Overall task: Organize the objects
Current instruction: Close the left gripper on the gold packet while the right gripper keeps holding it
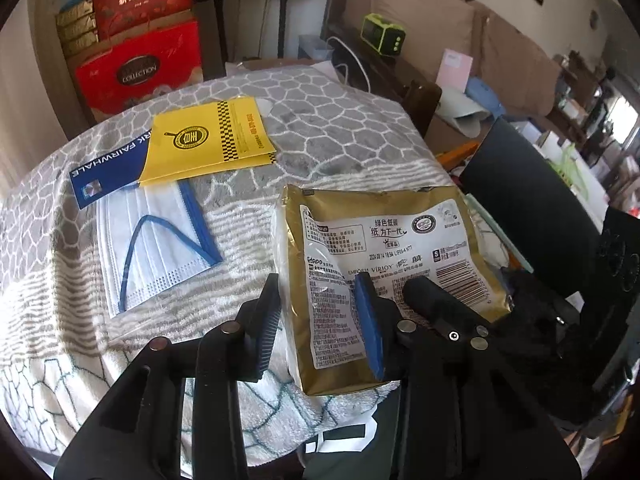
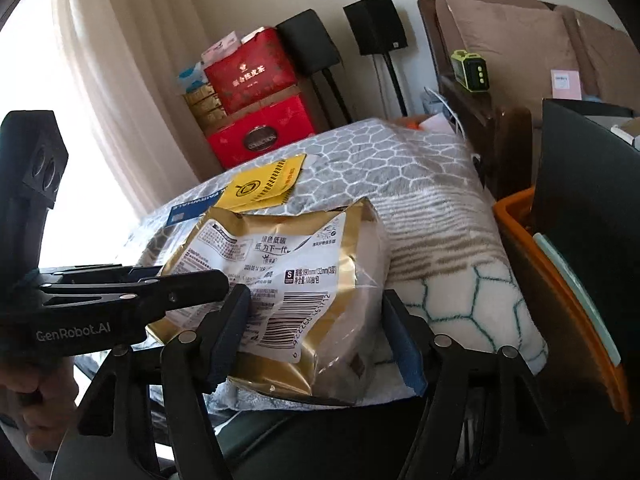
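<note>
A gold tissue pack (image 1: 384,264) with a white printed label lies on the grey patterned blanket (image 1: 328,128). My left gripper (image 1: 322,320) is open, its jaws straddling the pack's left edge from above. My right gripper (image 2: 316,332) is open around the pack's near right corner (image 2: 304,280). The left gripper's black body (image 2: 120,304) reaches over the pack's left side in the right wrist view. A white face mask with blue straps (image 1: 156,240), a yellow packet (image 1: 212,140) and a blue card (image 1: 108,164) lie further left on the blanket.
Red gift boxes (image 1: 140,60) are stacked behind the blanket. A dark board (image 2: 584,216) and an orange bin (image 2: 560,312) stand at the right. A green device (image 1: 382,34) sits on a dark headboard shelf. Two black speakers (image 2: 376,26) stand by the wall.
</note>
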Motion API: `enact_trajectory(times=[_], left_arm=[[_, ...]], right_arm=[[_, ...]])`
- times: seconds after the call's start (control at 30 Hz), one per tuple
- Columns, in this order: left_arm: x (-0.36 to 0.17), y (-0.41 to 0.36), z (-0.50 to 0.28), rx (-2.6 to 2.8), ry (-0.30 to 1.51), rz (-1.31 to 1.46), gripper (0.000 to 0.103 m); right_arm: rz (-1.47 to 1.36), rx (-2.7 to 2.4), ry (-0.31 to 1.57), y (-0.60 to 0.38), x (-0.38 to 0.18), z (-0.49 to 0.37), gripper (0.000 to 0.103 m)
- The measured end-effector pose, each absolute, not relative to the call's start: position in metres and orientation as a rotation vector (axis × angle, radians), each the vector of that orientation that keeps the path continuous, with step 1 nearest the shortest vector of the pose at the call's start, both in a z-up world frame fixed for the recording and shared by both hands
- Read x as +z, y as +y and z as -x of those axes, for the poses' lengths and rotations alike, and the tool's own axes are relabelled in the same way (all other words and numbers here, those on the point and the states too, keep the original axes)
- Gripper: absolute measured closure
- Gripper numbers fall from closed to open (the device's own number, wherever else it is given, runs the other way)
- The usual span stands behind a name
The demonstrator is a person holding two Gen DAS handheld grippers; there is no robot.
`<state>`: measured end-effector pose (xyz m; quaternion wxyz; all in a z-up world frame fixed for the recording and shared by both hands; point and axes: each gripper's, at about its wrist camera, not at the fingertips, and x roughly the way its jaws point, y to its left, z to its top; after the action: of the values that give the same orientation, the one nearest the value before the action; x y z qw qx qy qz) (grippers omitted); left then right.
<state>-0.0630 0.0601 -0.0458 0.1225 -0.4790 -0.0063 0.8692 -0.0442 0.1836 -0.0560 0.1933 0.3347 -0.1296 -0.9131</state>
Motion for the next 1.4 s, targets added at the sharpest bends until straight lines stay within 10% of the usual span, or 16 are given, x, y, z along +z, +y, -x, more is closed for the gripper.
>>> enact_trajectory(times=[0.3,0.63,1.07,1.4], left_arm=[[-0.048,0.056,0.064,2.568,0.029,1.344,0.047],[-0.061,0.048,0.069,2.500,-0.212,1.319,0.047],[-0.070,0.040,0.076,2.487,-0.282,1.340,0.024],[-0.072,0.045,0.073,2.476,-0.293,1.331,0.029]], right_arm=[[-0.937,-2.559,-0.352,0.183,-0.062,0.043,0.039],[-0.927,-2.568,-0.364,0.184,-0.060,0.039,0.054],[-0.945,-2.542,-0.422,0.190,-0.061,0.041,0.045],[-0.960,-2.541,-0.386,0.183,-0.060,0.038,0.040]])
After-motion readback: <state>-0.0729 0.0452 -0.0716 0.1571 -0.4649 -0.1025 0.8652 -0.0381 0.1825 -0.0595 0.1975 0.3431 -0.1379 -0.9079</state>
